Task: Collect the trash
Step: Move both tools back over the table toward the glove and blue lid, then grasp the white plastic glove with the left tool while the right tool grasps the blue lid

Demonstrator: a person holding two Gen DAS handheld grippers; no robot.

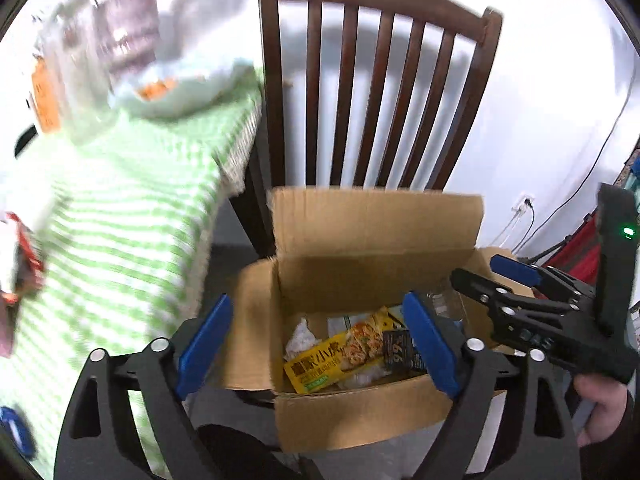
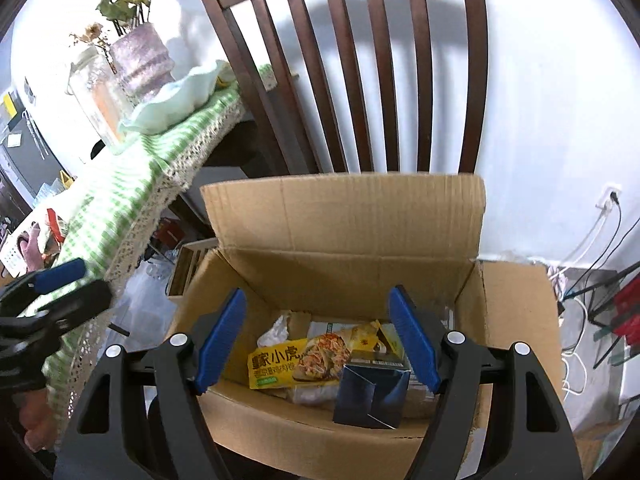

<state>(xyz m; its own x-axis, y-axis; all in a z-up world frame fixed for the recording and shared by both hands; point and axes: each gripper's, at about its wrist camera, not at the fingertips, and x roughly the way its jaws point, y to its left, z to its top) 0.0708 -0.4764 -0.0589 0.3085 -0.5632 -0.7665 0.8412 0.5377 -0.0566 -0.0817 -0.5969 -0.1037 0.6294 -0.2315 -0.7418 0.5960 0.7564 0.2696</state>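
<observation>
Both grippers up over the cardboard box (image 2: 344, 224) on the chair (image 2: 360, 60), pointing down into it. Left gripper (image 1: 316, 344) wide apart, nothing between the blue pads; right gripper (image 2: 316, 340) apart too, also empty.

Inside the box: yellow snack wrapper (image 2: 288, 364) lying flat, long axis running across the box floor, dark blue carton (image 2: 372, 396) at the near wall, crumpled white paper (image 2: 276, 330) at the far-left corner. Looks like that load is already dropped.

More trash probably over on the green checked tablecloth (image 1: 120, 220), left of the box, something red (image 1: 24, 264) near its edge, too blurry to call. Left gripper sits on that side, so likely nearer for the next grab.
</observation>
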